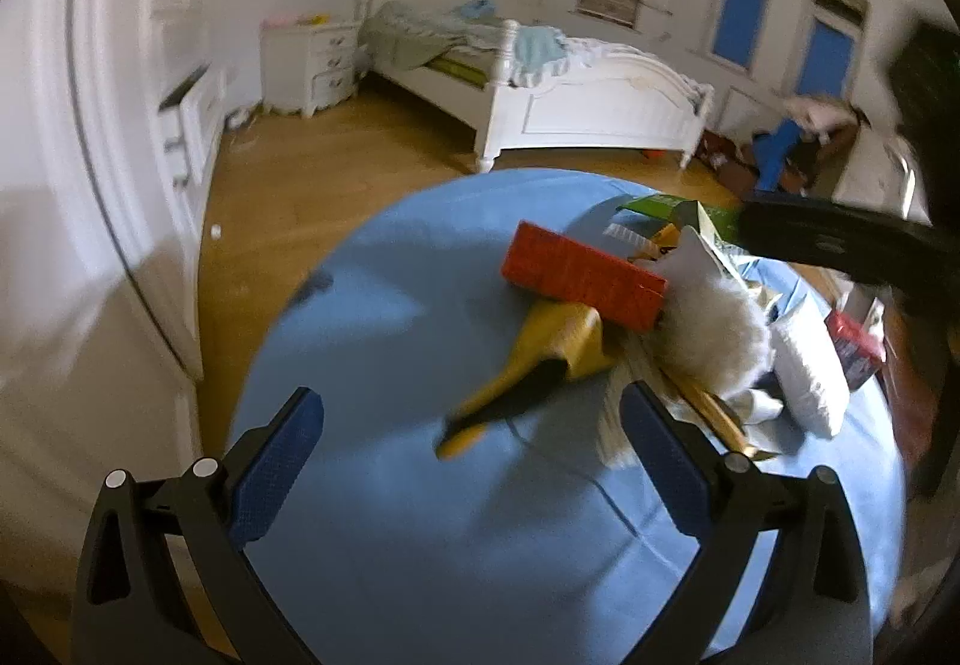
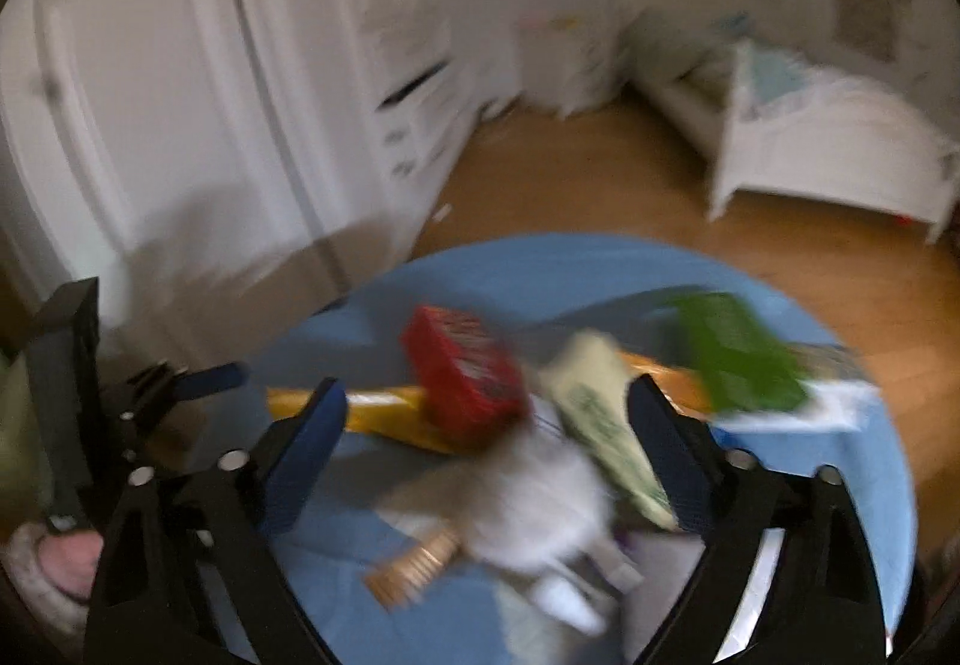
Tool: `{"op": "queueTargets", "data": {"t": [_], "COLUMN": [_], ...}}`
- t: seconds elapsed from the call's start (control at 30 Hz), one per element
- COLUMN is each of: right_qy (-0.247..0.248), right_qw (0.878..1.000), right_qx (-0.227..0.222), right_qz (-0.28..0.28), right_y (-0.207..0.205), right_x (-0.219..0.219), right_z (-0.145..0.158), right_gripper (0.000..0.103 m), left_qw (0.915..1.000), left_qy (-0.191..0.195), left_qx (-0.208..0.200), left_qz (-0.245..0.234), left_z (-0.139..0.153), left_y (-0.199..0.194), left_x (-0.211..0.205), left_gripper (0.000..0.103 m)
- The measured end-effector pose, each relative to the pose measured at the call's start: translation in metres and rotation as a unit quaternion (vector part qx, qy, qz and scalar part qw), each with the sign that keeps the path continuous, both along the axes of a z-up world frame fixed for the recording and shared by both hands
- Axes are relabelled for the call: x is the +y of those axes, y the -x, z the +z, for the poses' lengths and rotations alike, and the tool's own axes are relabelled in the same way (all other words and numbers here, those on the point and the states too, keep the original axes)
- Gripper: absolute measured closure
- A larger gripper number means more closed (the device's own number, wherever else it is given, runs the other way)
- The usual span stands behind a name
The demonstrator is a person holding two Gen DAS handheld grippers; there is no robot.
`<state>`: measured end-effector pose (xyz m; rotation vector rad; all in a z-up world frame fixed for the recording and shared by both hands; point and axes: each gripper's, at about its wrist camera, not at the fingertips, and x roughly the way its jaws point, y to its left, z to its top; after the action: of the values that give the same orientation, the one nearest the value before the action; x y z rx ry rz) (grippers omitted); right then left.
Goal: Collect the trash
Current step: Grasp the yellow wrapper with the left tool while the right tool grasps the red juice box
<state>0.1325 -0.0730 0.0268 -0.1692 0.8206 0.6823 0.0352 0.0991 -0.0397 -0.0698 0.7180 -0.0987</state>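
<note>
Red box (image 1: 585, 278) atop yellow wrapper (image 1: 540, 359), w/ white bed (image 1: 576, 95) behind.

Motion-blurred trash pile (image 2: 516, 443), contents unclear.

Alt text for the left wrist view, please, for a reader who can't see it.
The open left gripper hovers empty over a round blue table heaped with trash: a red box, a yellow wrapper, crumpled white paper. Behind are a wooden floor and a white bed.
</note>
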Motion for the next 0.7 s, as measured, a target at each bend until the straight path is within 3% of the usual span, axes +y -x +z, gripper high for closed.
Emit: {"op": "queueTargets", "data": {"t": [0.07,0.13,0.2,0.3,0.4,0.5,0.6,0.7], "right_qy": [0.049,0.081,0.117,0.174,0.205,0.231,0.212,0.237], "right_qw": [0.999,0.996,0.991,0.983,0.977,0.970,0.972,0.964], "right_qx": [0.009,0.031,0.051,0.020,0.015,-0.001,0.007,0.001], "right_qz": [0.015,0.032,0.041,0.055,0.065,0.076,0.106,0.117], "right_y": [-0.019,-0.030,-0.049,-0.055,-0.057,-0.056,-0.053,-0.052], "right_x": [0.025,0.052,0.080,0.108,0.120,0.129,0.119,0.127], "right_z": [-0.011,-0.025,-0.042,-0.051,-0.059,-0.064,-0.053,-0.058], "right_gripper": [0.020,0.020,0.026,0.027,0.029,0.041,0.046,0.049], "left_qw": [0.9999,0.9993,0.9981,0.9961,0.9946,0.9941,0.9920,0.9911], "left_qy": [-0.006,0.000,0.001,0.000,0.013,0.028,0.035,0.015], "left_qx": [0.001,0.010,0.026,0.043,0.060,0.064,0.074,0.078], "left_qz": [-0.016,-0.035,-0.055,-0.077,-0.083,-0.082,-0.096,-0.106], "left_z": [0.001,0.001,-0.003,-0.005,-0.004,0.002,0.006,0.008], "left_y": [-0.006,-0.012,-0.018,-0.020,-0.021,-0.017,-0.010,-0.008], "left_x": [-0.001,-0.003,-0.004,-0.009,-0.005,-0.002,-0.009,-0.019], "left_gripper": [0.007,0.016,0.033,0.045,0.064,0.084,0.094,0.098]}}
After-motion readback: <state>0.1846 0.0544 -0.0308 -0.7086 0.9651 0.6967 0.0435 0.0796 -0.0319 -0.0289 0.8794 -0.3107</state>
